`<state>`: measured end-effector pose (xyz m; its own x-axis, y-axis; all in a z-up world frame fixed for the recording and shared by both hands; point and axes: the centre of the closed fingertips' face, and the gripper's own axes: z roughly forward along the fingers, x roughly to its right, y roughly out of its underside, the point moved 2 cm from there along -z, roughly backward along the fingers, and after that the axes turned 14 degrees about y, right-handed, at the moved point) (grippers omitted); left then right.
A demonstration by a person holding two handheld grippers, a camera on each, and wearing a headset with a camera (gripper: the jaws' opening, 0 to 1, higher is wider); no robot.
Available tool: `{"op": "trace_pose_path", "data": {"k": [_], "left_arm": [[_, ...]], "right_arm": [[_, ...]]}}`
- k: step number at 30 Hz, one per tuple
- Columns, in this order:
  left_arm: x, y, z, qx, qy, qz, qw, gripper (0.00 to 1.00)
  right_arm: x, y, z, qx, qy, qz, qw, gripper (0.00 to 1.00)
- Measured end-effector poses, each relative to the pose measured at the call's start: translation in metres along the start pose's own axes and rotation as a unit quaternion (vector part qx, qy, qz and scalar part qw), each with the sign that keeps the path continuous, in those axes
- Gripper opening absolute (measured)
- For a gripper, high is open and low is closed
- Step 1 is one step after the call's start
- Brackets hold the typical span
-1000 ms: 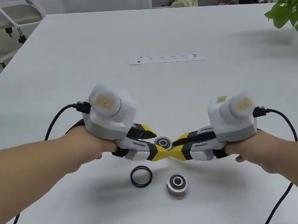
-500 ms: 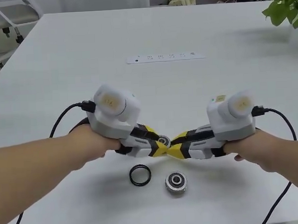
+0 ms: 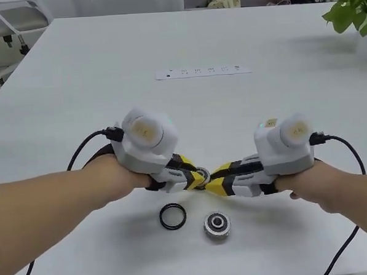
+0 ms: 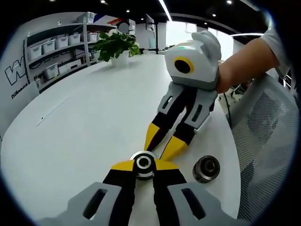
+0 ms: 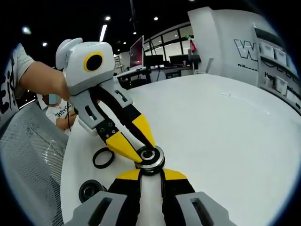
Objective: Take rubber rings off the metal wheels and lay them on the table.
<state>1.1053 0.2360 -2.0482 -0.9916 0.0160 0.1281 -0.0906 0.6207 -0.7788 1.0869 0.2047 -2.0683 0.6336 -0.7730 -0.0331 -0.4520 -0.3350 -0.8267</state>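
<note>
A small metal wheel (image 3: 201, 173) with a dark rim is held above the table between both grippers. My left gripper (image 3: 195, 179) comes in from the left and is shut on the wheel (image 4: 143, 163), its yellow tips on either side. My right gripper (image 3: 211, 179) meets it from the right, with its tips (image 5: 149, 173) pinched on the wheel's edge (image 5: 150, 157). A loose black rubber ring (image 3: 173, 215) lies flat on the table just below them. A second metal wheel (image 3: 217, 224) stands beside the ring, to its right.
The white table (image 3: 261, 96) stretches far ahead. A white power strip (image 3: 203, 71) lies at its middle. A green plant (image 3: 352, 8) stands at the far right and a chair (image 3: 5, 23) at the far left. Black cables (image 3: 79, 152) trail from both grippers.
The left hand has shifted a little to the right and turned slightly, bringing its tips closer onto the wheel. The right gripper, loose ring and second wheel have stayed put.
</note>
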Motion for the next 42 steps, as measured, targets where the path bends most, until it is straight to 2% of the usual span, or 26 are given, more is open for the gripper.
{"op": "trace_pose_path", "data": {"k": [6,9,27,37,42], "left_arm": [[0.0005,0.0004,0.0001,0.004,-0.002,-0.003,1.0,0.08],[0.0001,0.0007,0.0002,-0.002,-0.003,0.003,1.0,0.07],[0.008,0.0014,0.0026,0.008,-0.021,-0.01,0.9997,0.07],[0.0083,0.0008,0.0026,0.017,-0.006,-0.001,0.9998,0.07],[0.008,0.0014,0.0026,0.029,-0.01,-0.002,0.9995,0.07]], "right_arm": [[-0.0003,0.0008,-0.0009,-0.001,0.004,0.005,1.0,0.11],[0.0005,0.0036,-0.0021,-0.007,0.005,0.008,0.9999,0.0],[0.0003,0.0054,-0.0071,-0.014,0.001,0.044,0.9989,0.0],[0.0005,0.0069,-0.0081,-0.015,-0.003,0.055,0.9984,0.0],[0.0015,0.0072,-0.008,-0.012,-0.004,0.06,0.9981,0.0]]}}
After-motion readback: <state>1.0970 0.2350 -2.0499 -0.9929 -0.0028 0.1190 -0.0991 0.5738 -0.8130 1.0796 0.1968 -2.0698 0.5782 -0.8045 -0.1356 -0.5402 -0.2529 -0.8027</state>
